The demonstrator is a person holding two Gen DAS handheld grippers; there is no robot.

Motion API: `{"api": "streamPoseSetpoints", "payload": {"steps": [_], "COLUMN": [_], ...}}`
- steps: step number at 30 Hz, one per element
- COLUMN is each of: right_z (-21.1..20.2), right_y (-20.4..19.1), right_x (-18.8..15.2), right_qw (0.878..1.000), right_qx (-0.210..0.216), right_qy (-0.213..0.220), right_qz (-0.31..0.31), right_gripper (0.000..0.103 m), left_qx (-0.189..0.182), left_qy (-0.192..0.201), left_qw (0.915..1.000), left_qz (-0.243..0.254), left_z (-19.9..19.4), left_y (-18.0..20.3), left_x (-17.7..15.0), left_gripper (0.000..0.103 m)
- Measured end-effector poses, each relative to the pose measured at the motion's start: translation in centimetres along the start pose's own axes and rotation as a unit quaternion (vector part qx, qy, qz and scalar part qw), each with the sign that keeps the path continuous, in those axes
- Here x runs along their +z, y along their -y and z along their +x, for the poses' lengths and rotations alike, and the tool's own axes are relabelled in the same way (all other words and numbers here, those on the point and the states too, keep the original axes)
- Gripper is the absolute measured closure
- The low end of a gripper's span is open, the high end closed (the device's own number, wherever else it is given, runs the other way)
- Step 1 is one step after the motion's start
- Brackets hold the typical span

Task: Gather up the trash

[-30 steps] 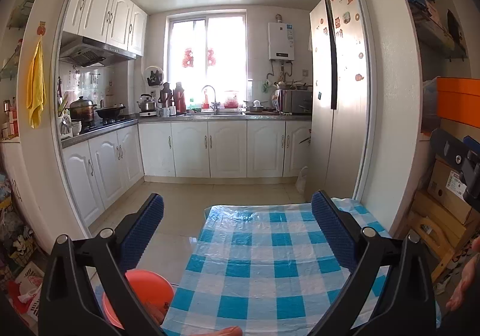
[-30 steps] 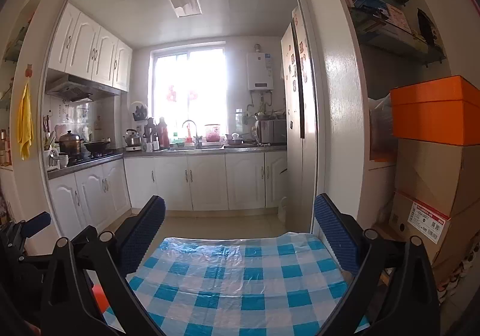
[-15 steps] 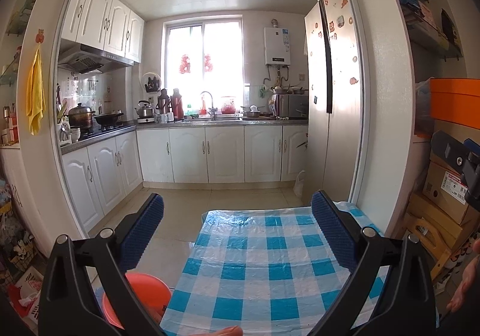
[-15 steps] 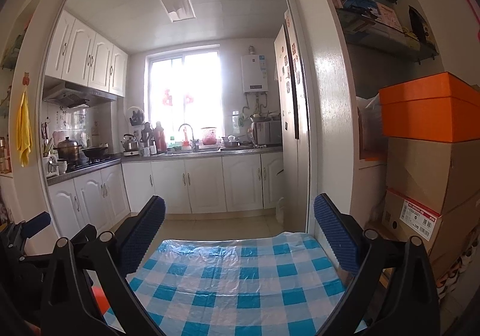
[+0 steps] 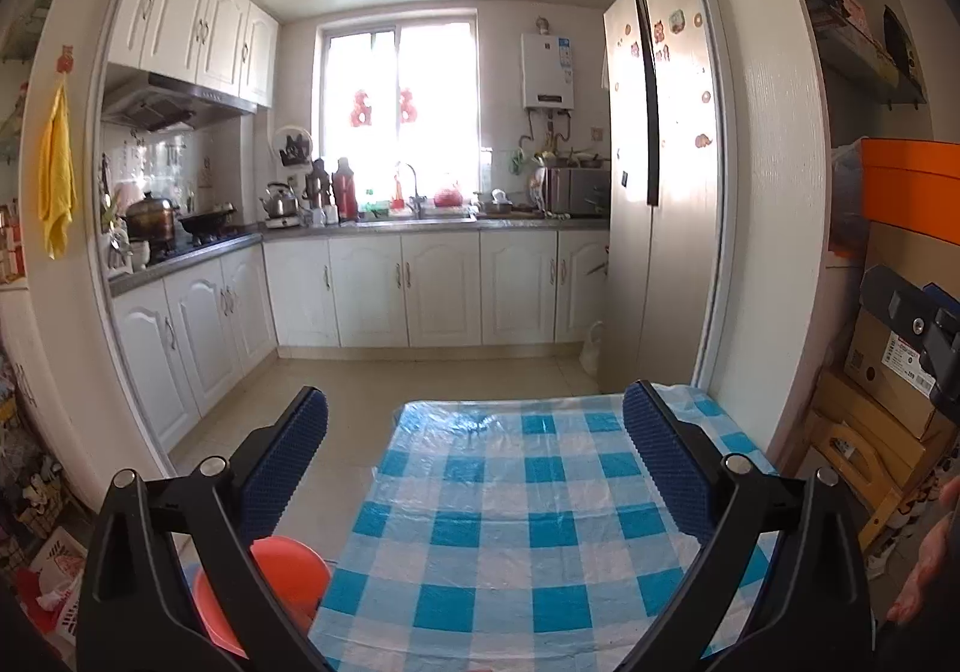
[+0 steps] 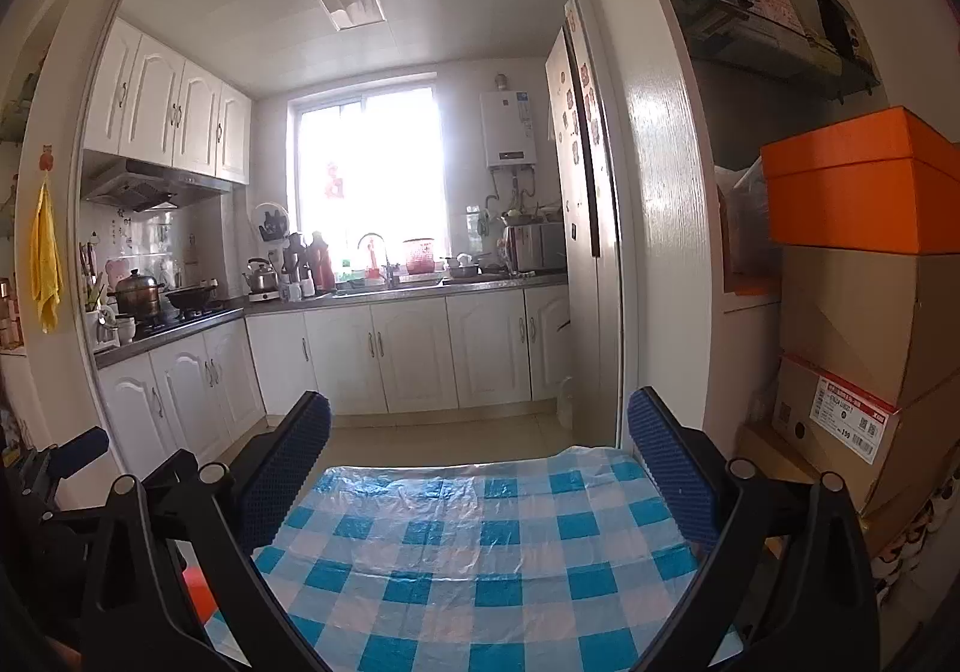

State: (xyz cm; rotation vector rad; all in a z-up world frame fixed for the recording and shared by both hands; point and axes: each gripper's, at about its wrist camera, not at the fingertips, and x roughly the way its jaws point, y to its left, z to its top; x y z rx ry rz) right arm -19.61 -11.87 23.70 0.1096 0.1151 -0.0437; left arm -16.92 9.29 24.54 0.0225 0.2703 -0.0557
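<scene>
My left gripper (image 5: pixel 477 432) is open and empty, held above a table with a blue-and-white checked plastic cloth (image 5: pixel 516 516). My right gripper (image 6: pixel 480 438) is also open and empty above the same cloth (image 6: pixel 480 546). An orange-red bin (image 5: pixel 288 582) stands on the floor at the table's left side, partly hidden by the left gripper's frame. I see no loose trash on the part of the cloth in view. The left gripper's body (image 6: pixel 66 468) shows at the left edge of the right wrist view.
Beyond the table a doorway opens into a kitchen with white cabinets (image 5: pixel 420 288) and a tall fridge (image 5: pixel 660 180). Stacked cardboard boxes (image 6: pixel 864 324) and an orange box (image 6: pixel 864 180) stand to the right. Clutter sits on the floor at the left (image 5: pixel 48 570).
Both grippers have tilted upward a little, so the table sits lower in each view and more ceiling shows. Both stay open and empty.
</scene>
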Motion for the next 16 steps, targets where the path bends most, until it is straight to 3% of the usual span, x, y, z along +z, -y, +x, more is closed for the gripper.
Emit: {"api": "streamPoseSetpoints", "payload": {"steps": [8,12,16], "right_z": [5.8,11.6,19.7], "right_y": [1.5,2.3,3.1], "right_x": [-3.9,-8.0,-14.2], "right_qw": [0.998,0.989,0.967], "right_qx": [-0.014,-0.027,-0.050], "right_qy": [-0.067,-0.142,-0.250], "right_qz": [0.003,0.001,-0.009], "right_gripper": [0.005,0.005,0.005], "left_qx": [-0.030,-0.022,0.004], "left_qy": [-0.082,-0.158,-0.218], "left_qw": [0.9960,0.9865,0.9755], "left_qz": [-0.019,-0.036,-0.029], "left_z": [6.9,13.5,19.9], "left_y": [0.3,0.7,1.4], "left_x": [-3.7,-7.3,-10.7], "left_gripper": [0.004,0.004,0.004]}}
